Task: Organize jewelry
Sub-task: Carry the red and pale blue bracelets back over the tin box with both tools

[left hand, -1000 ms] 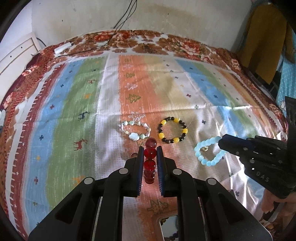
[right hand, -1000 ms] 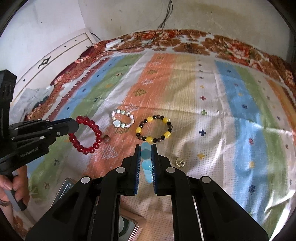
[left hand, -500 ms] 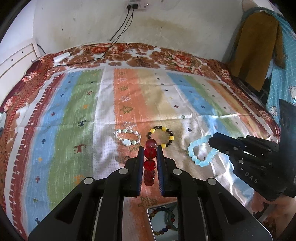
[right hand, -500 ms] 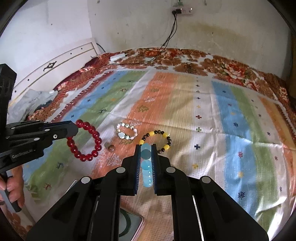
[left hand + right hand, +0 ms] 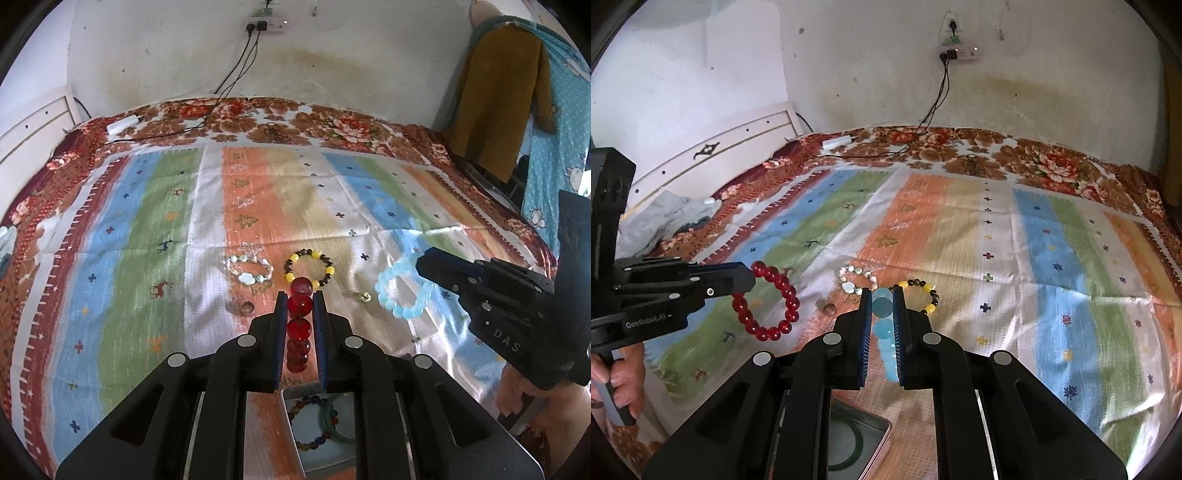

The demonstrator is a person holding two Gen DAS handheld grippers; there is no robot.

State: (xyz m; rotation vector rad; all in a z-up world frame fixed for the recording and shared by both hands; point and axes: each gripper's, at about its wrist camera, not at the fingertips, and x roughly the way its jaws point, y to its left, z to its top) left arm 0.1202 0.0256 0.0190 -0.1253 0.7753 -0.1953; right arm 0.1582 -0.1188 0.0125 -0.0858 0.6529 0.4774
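My left gripper (image 5: 300, 295) is shut on a red bead bracelet (image 5: 298, 325) and holds it above the striped bedspread; it also shows in the right wrist view (image 5: 768, 306). My right gripper (image 5: 881, 293) is shut on a pale blue bead bracelet (image 5: 884, 332), which hangs from its tips in the left wrist view (image 5: 400, 295). A yellow-and-black bracelet (image 5: 309, 266) and a pearly white bracelet (image 5: 248, 269) lie on the cloth ahead. A metal tin (image 5: 321, 435) below my grippers holds a multicoloured bracelet and a green bangle.
A small gold trinket (image 5: 364, 296) and a small round stone (image 5: 246, 307) lie on the cloth. A white adapter with cables (image 5: 123, 123) lies at the bed's far edge. A headboard (image 5: 713, 155) and a grey cloth (image 5: 665, 218) are at the left.
Both grippers have risen and drawn back from the cloth with their bracelets. The tin has come into view below them.
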